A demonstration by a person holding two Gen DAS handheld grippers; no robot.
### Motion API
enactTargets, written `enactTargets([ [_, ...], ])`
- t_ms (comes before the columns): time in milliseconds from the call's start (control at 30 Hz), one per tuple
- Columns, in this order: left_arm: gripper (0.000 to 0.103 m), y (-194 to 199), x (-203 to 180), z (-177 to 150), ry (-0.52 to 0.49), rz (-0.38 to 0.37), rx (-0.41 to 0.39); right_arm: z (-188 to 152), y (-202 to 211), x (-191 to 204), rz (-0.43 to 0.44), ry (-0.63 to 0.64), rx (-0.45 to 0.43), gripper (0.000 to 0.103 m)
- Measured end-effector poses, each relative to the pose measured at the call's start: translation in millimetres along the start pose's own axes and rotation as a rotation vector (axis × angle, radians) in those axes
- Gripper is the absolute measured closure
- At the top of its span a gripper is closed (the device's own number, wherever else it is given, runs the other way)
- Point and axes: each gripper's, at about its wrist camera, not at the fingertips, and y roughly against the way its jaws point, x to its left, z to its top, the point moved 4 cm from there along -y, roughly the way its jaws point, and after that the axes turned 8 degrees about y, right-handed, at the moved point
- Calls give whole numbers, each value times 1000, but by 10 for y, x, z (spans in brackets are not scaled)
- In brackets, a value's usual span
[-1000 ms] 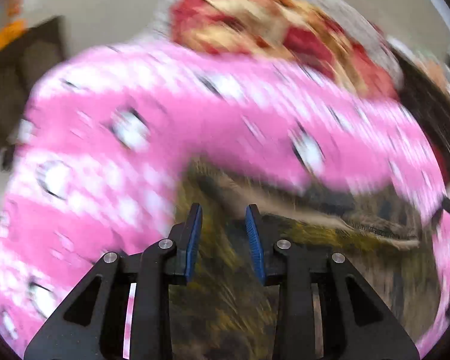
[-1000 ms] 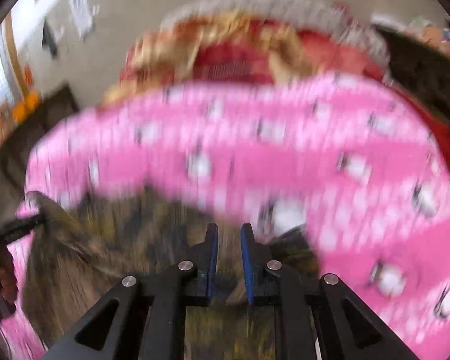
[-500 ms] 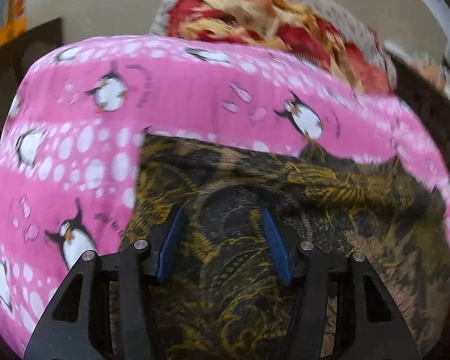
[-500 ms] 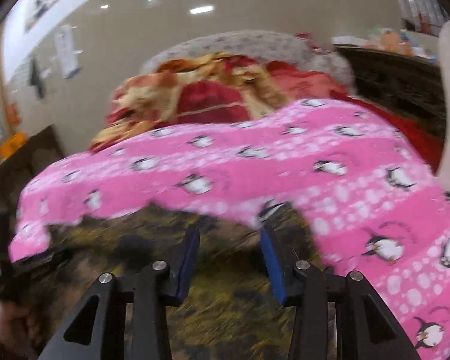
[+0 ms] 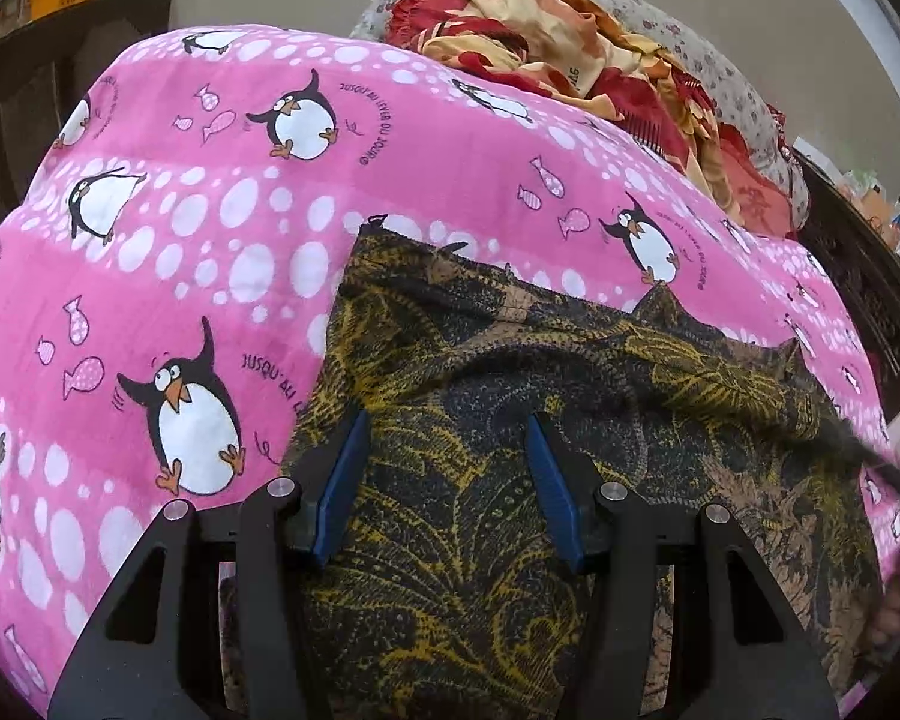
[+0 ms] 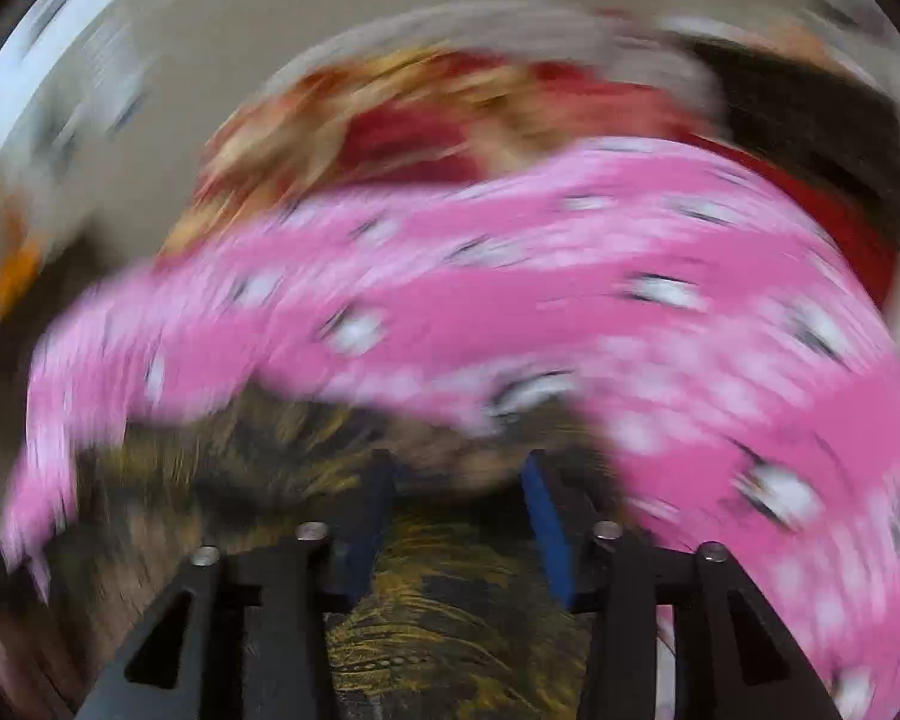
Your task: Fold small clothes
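The dark patterned garment is spread on the pink penguin blanket, which covers the bed and is the surface that carries it. In the left wrist view the garment is seen to fill the near, lower middle of the blanket, with its far hem running across the picture from the left of centre toward the blanket's right edge, so its long axis is judged to lie crosswise to both grippers rather than along them. Beyond the blanket's far edge a heap of red and yellow bedding is piled, well apart from the garment.

The left gripper is held open directly over the garment's left portion, close to its left edge where cloth meets blanket; cloth is seen between the jaws but is not pressed by the blue pads, so nothing is gripped. The right gripper is shown in a heavily blurred picture; its jaws are opening, with garment cloth below and between them, and no pinch can be made out. In that view the garment lies beneath the gripper and stretches away to its left, with blanket to the right.

Each gripper is thus judged to stand over its own end of the garment, the left nearer the left edge and the right nearer the right. The fold is taken to be laid down, and the next grasp would call for reaching the hem lying ahead of both.
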Motion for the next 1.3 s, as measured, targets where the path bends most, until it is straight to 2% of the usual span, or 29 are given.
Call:
enactTargets([
  [33,49,-1,-1,-2,-1,1,0,-55,-270,-43,-40,31,88,56],
  [67,49,-5,-4,0,-2,6,0,-81,-384,-130,-9,-26,112,51],
  [100,49,-4,-5,-8,-4,11,-1,-38,-402,-286,32,-137,89,49],
  [133,49,-17,-20,4,-8,18,-3,18,-361,-358,11,-166,64,49],
  [233,49,-63,-61,33,-17,34,-4,68,-131,-425,-148,-195,3,49],
  [267,49,-77,-72,37,-21,40,-2,64,-48,-385,-149,-196,-23,49],
  [367,49,-97,-104,38,-38,65,-3,80,180,-49,5,-106,-92,49],
  [433,49,-110,-122,40,-48,81,-4,67,211,238,98,7,-97,49],
  [500,49,-119,-133,39,-56,94,-6,-18,82,515,148,151,-66,41],
  [533,49,-124,-131,43,-56,94,-6,-89,-65,586,151,191,-29,31],
  [567,49,-128,-137,46,-58,98,-7,-240,-305,562,142,196,52,28],
  [600,49,-130,-139,46,-60,102,-7,-262,-337,544,157,175,56,25],
  [633,49,-131,-140,46,-61,104,-9,-201,-286,527,164,158,25,24],
  [767,49,-139,-145,53,-64,109,-9,-225,-287,596,125,198,30,20],
  [900,49,-144,-153,62,-62,106,-9,-259,-257,591,160,179,31,17],
  [1000,49,-141,-152,60,-61,105,-8,-257,-385,613,160,183,38,15],
  [1100,49,-144,-155,58,-66,111,-9,-241,-429,677,115,208,67,16],
  [1167,49,-148,-156,60,-67,113,-9,-172,-312,752,2,214,120,20],
  [1200,49,-152,-157,62,-68,115,-8,-139,-191,797,-23,194,102,21],
  [1233,49,-153,-158,60,-71,118,-8,-111,20,907,18,159,44,21],
  [1267,49,-156,-162,58,-74,122,-8,-124,189,1020,96,129,-3,20],
  [1300,49,-157,-164,58,-76,124,-9,-167,302,1123,159,112,-25,19],
])
